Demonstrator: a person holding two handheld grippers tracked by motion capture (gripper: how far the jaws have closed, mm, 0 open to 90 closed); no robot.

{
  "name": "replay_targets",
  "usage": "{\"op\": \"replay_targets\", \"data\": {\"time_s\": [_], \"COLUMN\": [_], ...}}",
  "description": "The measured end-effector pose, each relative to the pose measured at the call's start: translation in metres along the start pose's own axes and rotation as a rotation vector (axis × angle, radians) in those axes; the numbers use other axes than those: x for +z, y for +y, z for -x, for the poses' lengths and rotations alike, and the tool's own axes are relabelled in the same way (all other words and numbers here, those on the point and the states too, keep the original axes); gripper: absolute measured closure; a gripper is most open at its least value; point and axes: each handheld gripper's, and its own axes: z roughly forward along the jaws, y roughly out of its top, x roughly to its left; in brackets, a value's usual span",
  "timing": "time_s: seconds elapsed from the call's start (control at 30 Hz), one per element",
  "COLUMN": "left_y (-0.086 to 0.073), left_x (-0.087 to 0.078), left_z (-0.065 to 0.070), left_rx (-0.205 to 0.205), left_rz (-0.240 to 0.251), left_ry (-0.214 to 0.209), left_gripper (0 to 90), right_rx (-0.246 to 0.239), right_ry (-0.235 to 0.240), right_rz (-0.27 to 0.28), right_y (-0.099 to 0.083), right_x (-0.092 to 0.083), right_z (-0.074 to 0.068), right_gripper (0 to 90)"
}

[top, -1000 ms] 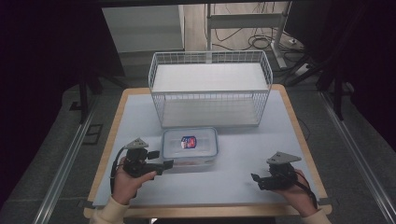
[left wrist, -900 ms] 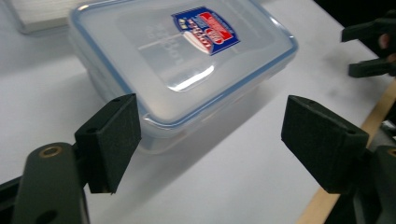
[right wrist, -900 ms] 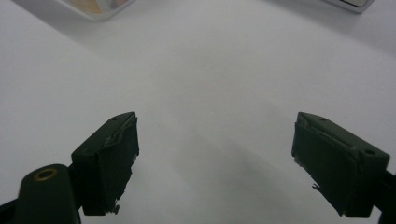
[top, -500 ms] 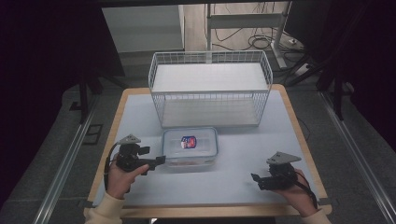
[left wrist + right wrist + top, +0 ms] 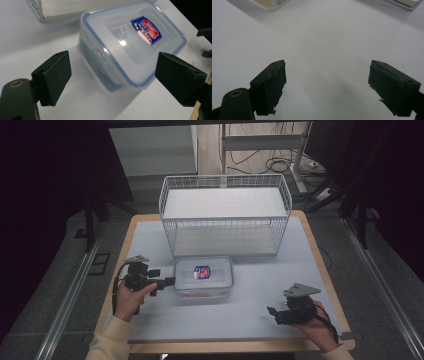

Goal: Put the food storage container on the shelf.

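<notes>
Our left gripper (image 5: 167, 281) has its jaws spread wide, just opened further, and grips nothing; its tips sit just left of the box (image 5: 203, 276), whose near corner shows between the jaws in the left gripper view. Our right gripper (image 5: 272, 311) is open too, empty over bare table (image 5: 250, 320), well right of the box and nearer us. The box lies lidded just in front of the basket (image 5: 225, 215).
</notes>
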Motion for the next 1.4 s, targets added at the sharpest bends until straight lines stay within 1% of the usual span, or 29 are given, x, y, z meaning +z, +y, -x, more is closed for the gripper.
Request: {"op": "replay_targets", "data": {"time_s": [0.07,0.1,0.13,0.17,0.2,0.27,0.3,0.37,0.4,0.47,0.53,0.6,0.63,0.67,0.7,0.73,0.77,0.8,0.9,0.97,1.03,1.13,1.2,1.23,1.27,1.3,1.33,1.4], "left_y": [0.002,0.003,0.005,0.005,0.006,0.007,0.007,0.007,0.007,0.007,0.007,0.006,0.006,0.005,0.005,0.005,0.004,0.004,0.004,0.004,0.003,0.003,0.003,0.003,0.003,0.003,0.003,0.003], "left_x": [0.003,0.006,0.013,0.013,0.018,0.023,0.025,0.03,0.032,0.035,0.036,0.037,0.037,0.038,0.039,0.039,0.04,0.042,0.042,0.042,0.041,0.04,0.04,0.04,0.039,0.039,0.039,0.038], "left_z": [-0.001,-0.002,-0.005,-0.005,-0.006,-0.008,-0.009,-0.008,-0.009,-0.009,-0.01,-0.012,-0.012,-0.013,-0.013,-0.013,-0.014,-0.015,-0.015,-0.015,-0.016,-0.017,-0.018,-0.018,-0.018,-0.018,-0.018,-0.018], "left_rx": [-0.003,-0.008,-0.01,-0.01,-0.02,-0.039,-0.037,-0.039,-0.028,-0.028,-0.04,-0.054,-0.054,-0.058,-0.064,-0.064,-0.065,-0.071,-0.074,-0.078,-0.088,-0.104,-0.106,-0.106,-0.11,-0.114,-0.112,-0.113], "left_rz": [-0.001,-0.002,-0.018,-0.018,-0.023,-0.023,-0.028,-0.04,-0.05,-0.061,-0.063,-0.065,-0.065,-0.076,-0.076,-0.076,-0.08,-0.083,-0.081,-0.078,-0.071,-0.065,-0.061,-0.061,-0.057,-0.055,-0.056,-0.054], "left_ry": [-0.005,-0.018,-0.036,-0.036,-0.043,-0.068,-0.076,-0.075,-0.072,-0.079,-0.087,-0.107,-0.107,-0.11,-0.113,-0.113,-0.119,-0.133,-0.133,-0.135,-0.137,-0.142,-0.141,-0.141,-0.141,-0.142,-0.142,-0.142], "left_gripper": [13.9,14.0,13.9,14.0,14.3,14.9,15.2,15.7,15.9,16.4,16.8,17.1,17.1,17.2,17.4,17.4,17.4,17.4,17.7,19.1,21.1,22.6,23.9,24.5,24.5,25.4,26.5,26.6], "right_rx": [0.001,0.001,0.002,0.002,0.004,0.007,0.008,0.006,0.01,0.019,0.037,0.051,0.051,0.069,0.075,0.075,0.081,0.098,0.133,0.152,0.179,0.214,0.232,0.232,0.244,0.264,0.3,0.333], "right_ry": [-0.002,-0.004,-0.005,-0.005,-0.007,-0.008,-0.008,-0.003,0.002,0.019,0.042,0.07,0.07,0.1,0.111,0.111,0.122,0.149,0.179,0.214,0.249,0.3,0.317,0.317,0.326,0.339,0.369,0.392], "right_rz": [-0.006,-0.007,-0.007,-0.007,-0.003,-0.003,-0.005,-0.003,0.001,0.013,0.031,0.05,0.05,0.068,0.073,0.073,0.078,0.081,0.088,0.077,0.081,0.068,0.059,0.059,0.053,0.044,0.038,0.035], "right_y": [0.0,0.0,0.0,0.0,0.0,0.0,0.0,0.001,0.002,0.006,0.011,0.018,0.018,0.025,0.03,0.03,0.033,0.042,0.057,0.069,0.08,0.096,0.103,0.103,0.106,0.108,0.112,0.116], "right_x": [0.001,0.001,0.001,0.001,0.0,0.0,0.0,0.001,0.001,0.001,0.002,0.003,0.003,0.006,0.008,0.008,0.01,0.016,0.029,0.038,0.047,0.061,0.071,0.071,0.076,0.081,0.09,0.098], "right_z": [0.0,0.0,0.0,0.0,0.001,0.001,0.001,0.0,0.0,-0.001,-0.002,-0.002,-0.002,-0.003,-0.003,-0.003,-0.004,-0.004,-0.002,-0.001,-0.001,-0.002,-0.002,-0.002,-0.001,-0.001,0.002,0.004], "right_gripper": [14.8,14.8,14.8,14.8,14.8,14.8,14.8,14.8,14.8,14.8,14.8,14.8,14.8,14.8,14.8,14.8,14.8,14.8,14.7,14.5,14.4,13.9,13.7,13.7,13.7,13.7,13.7,14.0]}}
